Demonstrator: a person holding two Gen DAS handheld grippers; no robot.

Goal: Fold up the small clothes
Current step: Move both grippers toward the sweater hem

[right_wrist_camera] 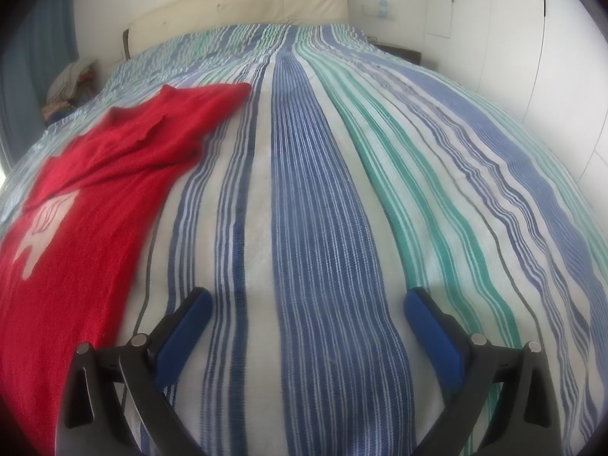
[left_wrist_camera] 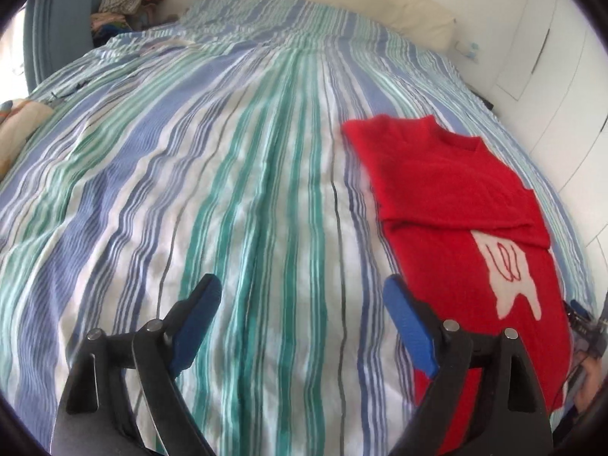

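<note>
Lying flat on the striped bed (left_wrist_camera: 243, 197), the red sweater (left_wrist_camera: 456, 205) looks soft, light and floppy, sleeves already folded in. Both the left tool (left_wrist_camera: 302, 296) and right tool (right_wrist_camera: 307, 304) hang released, empty; best pinched at the hem corners.

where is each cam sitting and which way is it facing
Left wrist: on the left hand-held gripper, facing up the striped bed toward the headboard; open blue-padded fingers show, red sweater to its right.
Right wrist: on the right hand-held gripper, facing the same way; open fingers show, sweater to its left.
Shared: bed, sweater, headboard, clothes pile.
</note>
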